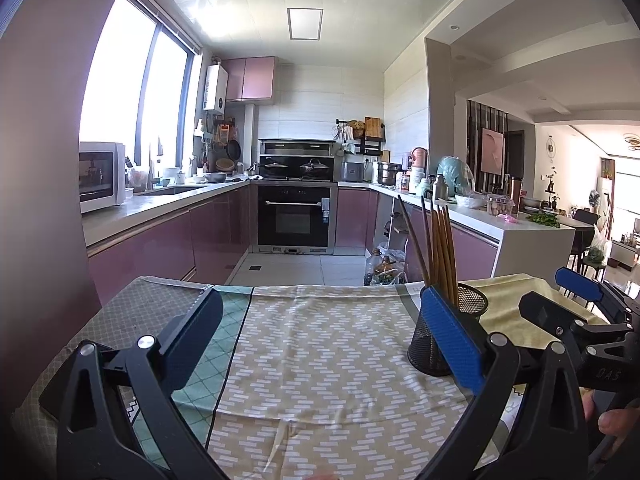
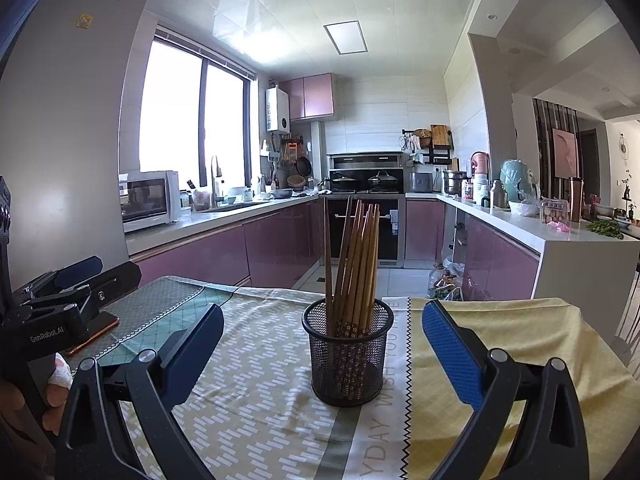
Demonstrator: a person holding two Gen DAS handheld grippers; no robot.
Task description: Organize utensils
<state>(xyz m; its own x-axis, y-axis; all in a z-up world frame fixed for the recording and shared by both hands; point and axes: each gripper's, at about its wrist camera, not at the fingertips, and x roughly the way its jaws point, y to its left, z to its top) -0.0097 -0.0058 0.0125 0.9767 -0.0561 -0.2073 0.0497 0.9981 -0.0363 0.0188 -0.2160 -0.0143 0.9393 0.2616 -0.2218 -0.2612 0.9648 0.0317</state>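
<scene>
A black mesh cup (image 2: 347, 354) stands upright on the patterned cloth, holding several brown wooden chopsticks (image 2: 356, 256) that lean together. In the right wrist view it sits straight ahead of my right gripper (image 2: 322, 332), which is open and empty with the cup just beyond its fingertips. In the left wrist view the cup (image 1: 430, 344) is at the right, partly behind the blue pad (image 1: 452, 340) of my left gripper (image 1: 320, 320), which is open and empty over bare cloth. The right gripper also shows at the left wrist view's right edge (image 1: 560, 294), the left gripper (image 2: 96, 276) at the right wrist view's left edge.
The table is covered by a beige dashed-pattern cloth (image 2: 256, 392), a green checked cloth (image 2: 160, 312) at left and a yellow cloth (image 2: 520, 344) at right. A phone with an orange edge (image 2: 94, 338) lies at the left. Beyond the far table edge is the kitchen floor, with purple cabinets (image 2: 208, 256) further back.
</scene>
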